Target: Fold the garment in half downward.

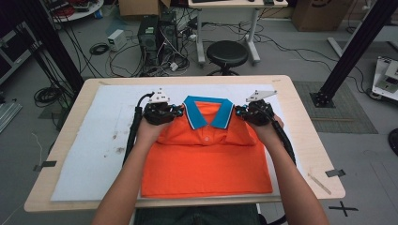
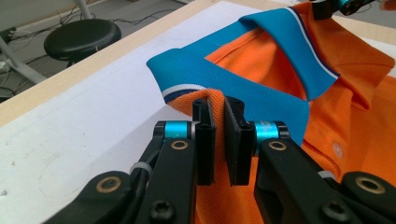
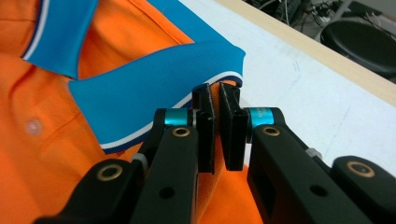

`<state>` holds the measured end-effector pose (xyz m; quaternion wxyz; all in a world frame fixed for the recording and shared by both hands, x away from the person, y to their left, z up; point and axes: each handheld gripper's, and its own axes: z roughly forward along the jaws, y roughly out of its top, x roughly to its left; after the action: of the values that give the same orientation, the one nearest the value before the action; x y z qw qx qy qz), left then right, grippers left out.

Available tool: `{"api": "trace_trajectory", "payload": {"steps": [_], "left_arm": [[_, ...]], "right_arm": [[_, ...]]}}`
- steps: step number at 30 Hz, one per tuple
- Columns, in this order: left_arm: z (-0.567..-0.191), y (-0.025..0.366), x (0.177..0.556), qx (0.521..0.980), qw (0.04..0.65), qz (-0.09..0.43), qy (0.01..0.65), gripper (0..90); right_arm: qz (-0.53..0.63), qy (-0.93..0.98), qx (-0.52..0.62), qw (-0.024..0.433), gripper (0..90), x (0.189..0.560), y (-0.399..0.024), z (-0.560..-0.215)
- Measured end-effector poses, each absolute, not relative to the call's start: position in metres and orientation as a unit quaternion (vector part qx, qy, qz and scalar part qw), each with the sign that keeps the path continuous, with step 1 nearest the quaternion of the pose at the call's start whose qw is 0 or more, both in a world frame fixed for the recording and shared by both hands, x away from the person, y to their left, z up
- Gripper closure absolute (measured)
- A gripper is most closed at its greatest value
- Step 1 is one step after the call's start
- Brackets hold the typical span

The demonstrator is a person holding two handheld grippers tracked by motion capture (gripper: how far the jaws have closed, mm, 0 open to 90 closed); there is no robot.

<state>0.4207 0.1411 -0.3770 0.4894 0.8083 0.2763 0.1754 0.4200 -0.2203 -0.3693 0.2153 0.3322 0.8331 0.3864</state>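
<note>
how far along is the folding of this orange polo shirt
Partly done, it seems: the orange polo shirt with a blue collar lies on the white mat with its sides already folded in to a narrow rectangle. In hand: the left hand-held gripper and right hand-held gripper each pinch a shoulder beside the collar, lifting the top. Left: probably folding the top down over the lower half.

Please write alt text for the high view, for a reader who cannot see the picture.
A person's two hand-held tools, the left tool and the right tool, pinch the shoulders of an orange polo shirt with a blue collar and lift its top off a white mat on a light wooden table. A round black stool stands beyond the table.
</note>
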Motion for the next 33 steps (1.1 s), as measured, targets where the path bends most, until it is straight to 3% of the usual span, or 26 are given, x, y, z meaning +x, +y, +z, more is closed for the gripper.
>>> {"api": "trace_trajectory", "payload": {"steps": [10, 33], "left_arm": [[-0.382, 0.153, 0.383, 0.799, 0.523, 0.163, 0.247, 83.6], [-0.420, 0.163, 0.293, 0.822, 0.524, 0.118, 0.190, 83.3]], "right_arm": [[0.404, 0.838, 0.296, 0.216, 86.5, 0.386, -0.221, -0.367], [0.424, 0.851, 0.248, 0.186, 86.0, 0.291, -0.226, -0.391]]}}
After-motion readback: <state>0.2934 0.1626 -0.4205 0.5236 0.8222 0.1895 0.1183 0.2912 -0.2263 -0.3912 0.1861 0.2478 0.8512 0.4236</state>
